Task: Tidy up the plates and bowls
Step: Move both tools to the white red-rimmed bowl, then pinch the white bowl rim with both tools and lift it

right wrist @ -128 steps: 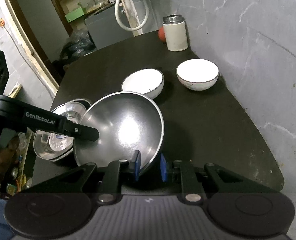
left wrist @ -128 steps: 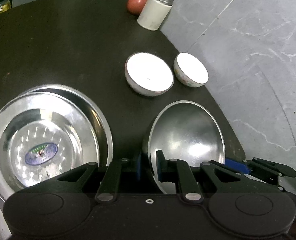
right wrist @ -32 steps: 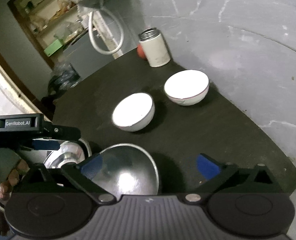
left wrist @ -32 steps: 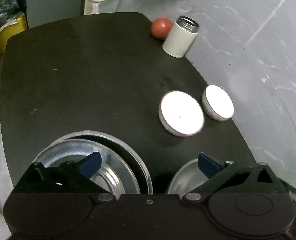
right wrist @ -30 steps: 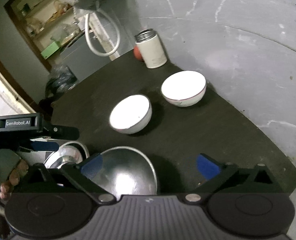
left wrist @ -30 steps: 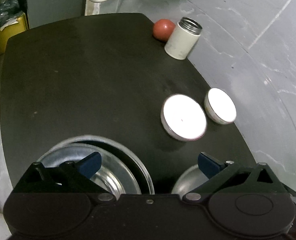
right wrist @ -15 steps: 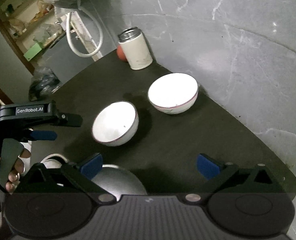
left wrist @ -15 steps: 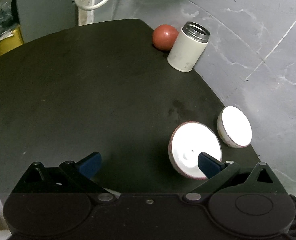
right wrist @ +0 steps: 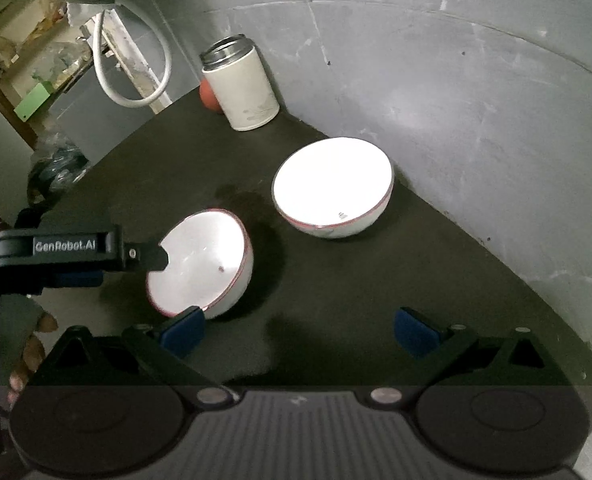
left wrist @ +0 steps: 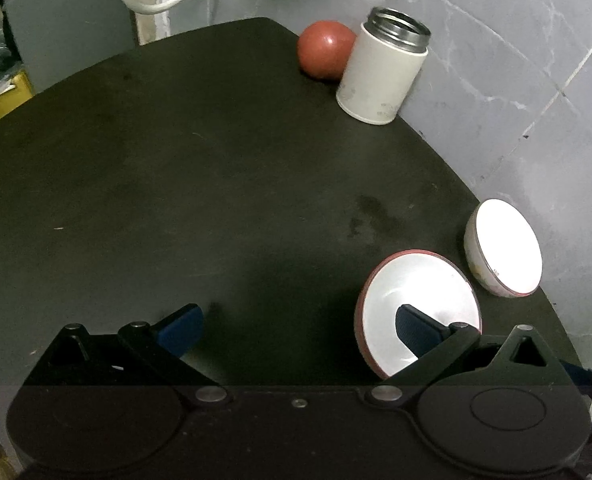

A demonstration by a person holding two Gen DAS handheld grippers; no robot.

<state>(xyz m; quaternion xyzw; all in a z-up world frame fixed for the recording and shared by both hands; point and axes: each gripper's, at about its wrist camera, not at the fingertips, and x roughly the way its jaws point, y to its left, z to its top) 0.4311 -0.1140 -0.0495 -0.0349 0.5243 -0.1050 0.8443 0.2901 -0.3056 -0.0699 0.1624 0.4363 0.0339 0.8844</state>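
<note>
- Near bowl (left wrist: 416,300) sits on my dark table (left wrist: 175,184), tipped toward my left gripper (left wrist: 296,320), whose right finger (left wrist: 412,326) reaches over its rim.
- Left gripper gapes wide, holding nothing.
- Far bowl (right wrist: 332,188) stands upright just beyond, by the wall.
- Right gripper (right wrist: 298,330) is wide open too, empty; I judge left nearer.

A white canister (left wrist: 382,76) with an open metal rim is stood at the dark surface (left wrist: 175,184) edge. A red ball (left wrist: 324,55) is seen touching it. A white hose (right wrist: 135,64) is looped behind.

Rough utility room, bare concrete wall (right wrist: 436,80), cluttered shelves (right wrist: 19,56), coiled hose (right wrist: 135,64)
</note>
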